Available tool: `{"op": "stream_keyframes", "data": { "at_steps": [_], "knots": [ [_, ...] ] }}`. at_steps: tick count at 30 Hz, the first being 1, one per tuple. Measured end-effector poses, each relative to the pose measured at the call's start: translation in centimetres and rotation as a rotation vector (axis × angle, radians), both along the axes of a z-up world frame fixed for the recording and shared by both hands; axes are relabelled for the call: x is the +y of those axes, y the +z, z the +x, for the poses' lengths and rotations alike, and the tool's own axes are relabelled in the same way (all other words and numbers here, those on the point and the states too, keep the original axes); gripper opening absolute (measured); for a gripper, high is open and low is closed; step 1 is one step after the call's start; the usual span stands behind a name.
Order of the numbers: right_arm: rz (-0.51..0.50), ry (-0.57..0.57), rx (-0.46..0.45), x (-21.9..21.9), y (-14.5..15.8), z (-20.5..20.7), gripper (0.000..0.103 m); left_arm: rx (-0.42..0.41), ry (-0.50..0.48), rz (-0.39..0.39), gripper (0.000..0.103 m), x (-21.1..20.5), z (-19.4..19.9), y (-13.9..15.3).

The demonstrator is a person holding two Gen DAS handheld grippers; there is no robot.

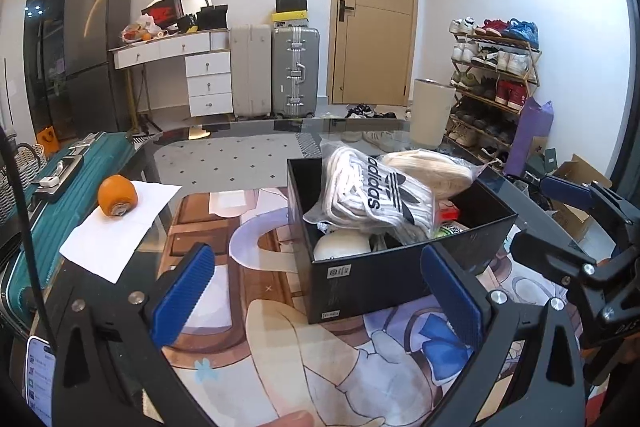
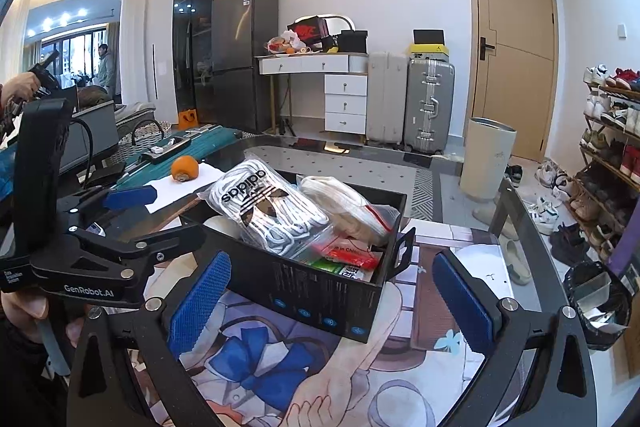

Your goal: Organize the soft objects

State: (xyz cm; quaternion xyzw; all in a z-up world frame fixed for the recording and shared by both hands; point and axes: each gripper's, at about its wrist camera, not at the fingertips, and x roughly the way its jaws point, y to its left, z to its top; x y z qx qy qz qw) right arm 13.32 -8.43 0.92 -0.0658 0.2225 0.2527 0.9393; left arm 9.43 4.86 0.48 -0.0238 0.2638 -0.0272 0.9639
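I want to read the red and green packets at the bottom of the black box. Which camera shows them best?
The right wrist view: the red and green packets lie exposed beside the adidas bag, with some print visible. In the left wrist view the black box wall and the bag hide all but slivers of them.

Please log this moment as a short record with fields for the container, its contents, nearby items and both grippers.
container: black box on the picture mat, lid off
contents: Adidas bag of white laces on top, bag of cream cord beside it
nearby: orange on white paper, left of the box
left gripper: open, empty, before the box
right gripper: open, empty, before the box
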Motion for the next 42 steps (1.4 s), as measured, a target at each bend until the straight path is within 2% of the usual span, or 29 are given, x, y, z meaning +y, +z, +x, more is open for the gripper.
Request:
{"op": "stream_keyframes", "data": {
  "at_steps": [18, 26, 42],
  "knots": [
    [-0.008, -0.017, -0.012, 0.0, -0.6, 0.1, 0.102, -0.001, 0.009, 0.059, 0.103, -1.0, -0.3, -0.1],
    [0.001, -0.017, -0.011, 0.0, -0.5, -0.2, 0.102, 0.028, -0.006, 0.029, 0.103, -0.8, 0.3, -0.2],
    [0.013, -0.017, -0.002, 0.0, -0.6, 0.0, 0.102, 0.018, -0.015, 0.055, 0.103, -1.6, 0.1, -0.1]
  ]
}}
